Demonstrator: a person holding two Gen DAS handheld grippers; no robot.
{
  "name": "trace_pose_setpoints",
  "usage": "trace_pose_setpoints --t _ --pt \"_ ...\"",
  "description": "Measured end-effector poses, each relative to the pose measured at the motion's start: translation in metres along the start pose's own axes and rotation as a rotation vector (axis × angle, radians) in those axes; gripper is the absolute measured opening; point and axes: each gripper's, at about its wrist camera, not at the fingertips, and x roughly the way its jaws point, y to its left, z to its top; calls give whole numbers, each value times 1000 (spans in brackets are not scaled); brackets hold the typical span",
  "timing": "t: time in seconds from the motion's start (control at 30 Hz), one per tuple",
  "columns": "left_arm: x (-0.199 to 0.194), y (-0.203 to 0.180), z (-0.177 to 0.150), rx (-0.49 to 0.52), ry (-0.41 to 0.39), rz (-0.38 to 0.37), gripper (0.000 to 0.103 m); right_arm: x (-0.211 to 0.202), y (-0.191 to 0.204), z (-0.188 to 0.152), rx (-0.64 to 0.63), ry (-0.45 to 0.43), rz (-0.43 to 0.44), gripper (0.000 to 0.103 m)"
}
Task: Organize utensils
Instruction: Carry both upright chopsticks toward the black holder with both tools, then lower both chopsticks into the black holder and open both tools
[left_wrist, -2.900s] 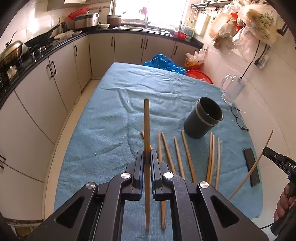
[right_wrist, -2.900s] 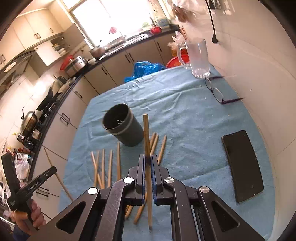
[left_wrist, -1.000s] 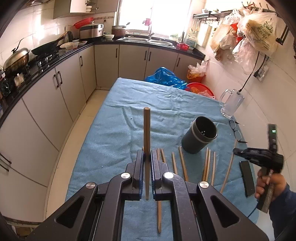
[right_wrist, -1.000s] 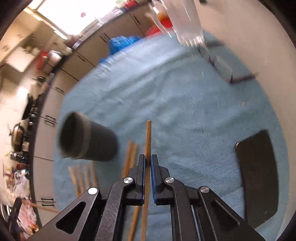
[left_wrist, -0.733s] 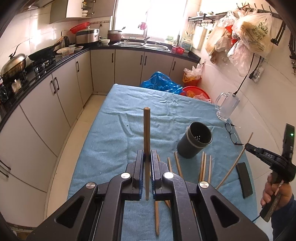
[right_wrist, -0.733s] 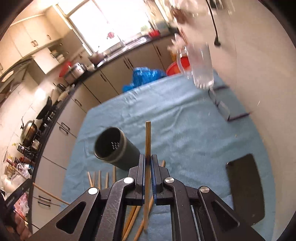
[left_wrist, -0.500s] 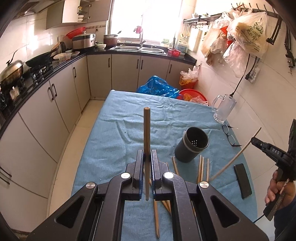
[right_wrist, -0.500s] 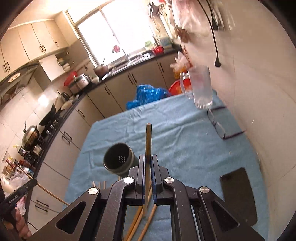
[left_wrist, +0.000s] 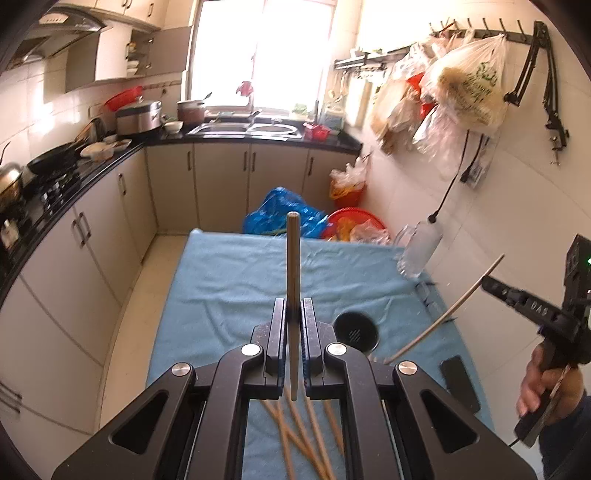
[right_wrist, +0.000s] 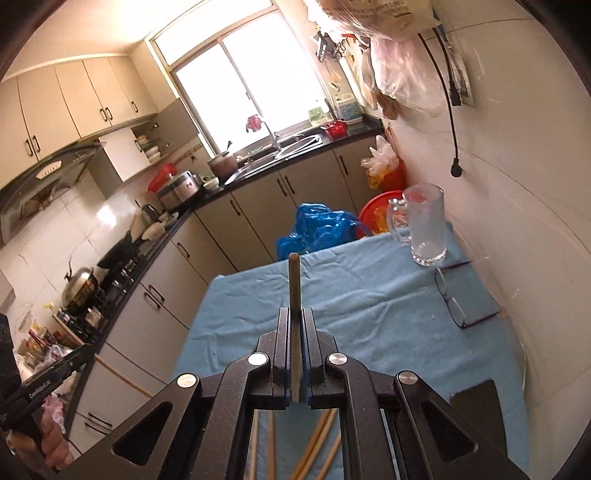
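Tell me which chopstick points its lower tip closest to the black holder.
The chopstick in the right gripper: its shaft slants down to end just beside the black holder. The left gripper's chopstick stands upright; the rest lie flat.

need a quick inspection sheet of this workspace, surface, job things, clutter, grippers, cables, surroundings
Surface: table covered by a wrinkled blue cloth.
Job's things: dark holder cup upright on the cloth; loose chopsticks lying near the close edge; one held chopstick in the left gripper, another chopstick in the right.
Clutter: glass mug, eyeglasses, black phone, all on the cloth's right side.
Grippers: left gripper shut on its chopstick; right gripper likewise.
Cables: black cord hanging down the right wall, plug dangling above the mug.
Surroundings: kitchen counter with sink, stove with a kettle, blue bag beyond the table.
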Motion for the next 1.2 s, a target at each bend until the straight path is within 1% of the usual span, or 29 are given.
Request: trace_pose_setpoints --t 0.1,0.17,0.27,0.33,0.4,0.53,0.57,0.63,0.67,0.7,0.73,0.77,0.83,0.9,0.97,1.07,1.13,1.2 --pt "4 -11 17 4 -14 -30 6 0 5 11 2 -8 17 4" --pt "11 -20 28 6 -16 -49 6 3 7 18 10 -9 32 0" --pt "25 -32 41 3 -13 -69 6 8 10 27 11 -15 42 0" --pt "41 -39 47 -11 3 -81 6 15 11 32 9 -16 42 0" --pt "54 -43 49 -26 26 -101 6 25 11 37 24 2 52 0" --pt "73 -48 49 -29 57 -105 6 38 6 37 25 28 44 1" --pt "76 -48 49 -29 62 -105 6 43 1 37 33 47 43 1" --pt "81 -48 49 -29 64 -106 6 60 -18 34 90 121 35 1" --pt "83 -48 50 -29 64 -108 6 72 -32 32 141 165 22 8" --pt "85 -49 51 -29 64 -109 6 86 -46 29 180 212 11 25" --pt "89 -50 53 -30 66 -110 6 101 -59 25 209 265 -3 34" --pt "93 -51 54 -29 69 -110 6 119 -76 20 256 324 -31 39" --pt "100 -50 55 -31 79 -103 6 147 -101 10 342 391 -44 39" --pt "108 -49 56 -40 88 -103 6 179 -118 2 377 463 -87 39" --pt "115 -47 56 -49 96 -99 6 207 -128 -1 398 495 -104 39" --pt "124 -45 53 -60 109 -93 6 244 -134 -4 392 535 -148 39" --pt "129 -44 49 -61 115 -90 6 268 -133 -5 361 573 -169 39" --pt "133 -44 46 -56 121 -78 6 287 -131 -5 329 591 -216 37"
